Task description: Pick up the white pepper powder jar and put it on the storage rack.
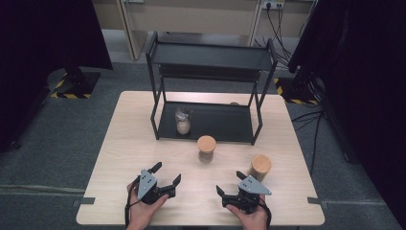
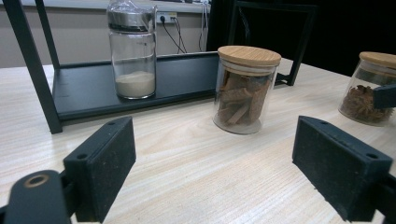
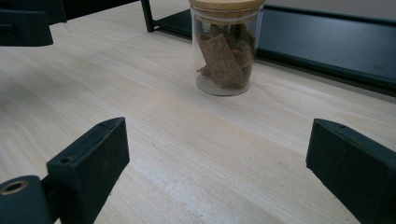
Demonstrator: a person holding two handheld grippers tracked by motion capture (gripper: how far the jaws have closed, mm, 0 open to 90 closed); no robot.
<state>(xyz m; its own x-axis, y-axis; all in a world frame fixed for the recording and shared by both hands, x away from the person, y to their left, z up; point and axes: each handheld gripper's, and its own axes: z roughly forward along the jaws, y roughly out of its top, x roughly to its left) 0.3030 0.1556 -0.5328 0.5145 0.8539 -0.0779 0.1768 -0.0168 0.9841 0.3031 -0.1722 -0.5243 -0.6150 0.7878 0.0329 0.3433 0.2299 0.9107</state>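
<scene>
High view shows one steel-lidded glass jar of pale powder point(image 1: 182, 120) shelved on the black metal rack point(image 1: 210, 125). Two wooden-lidded glass jars, middle point(image 1: 206, 149) and right point(image 1: 261, 167), wait on the pale wooden table point(image 1: 124, 143); left gripper point(image 1: 166, 176) and right gripper point(image 1: 230, 183) gape, empty.

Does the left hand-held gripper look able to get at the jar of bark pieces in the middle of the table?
Probably yes. The left hand-held gripper is open and empty, and only bare table lies between it and the bark jar, which stands clear of the black rack.

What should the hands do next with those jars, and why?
Probably move the left gripper forward to the middle jar. Both grippers are open and empty, that jar stands on the table right ahead, and the rack already holds one jar.
</scene>
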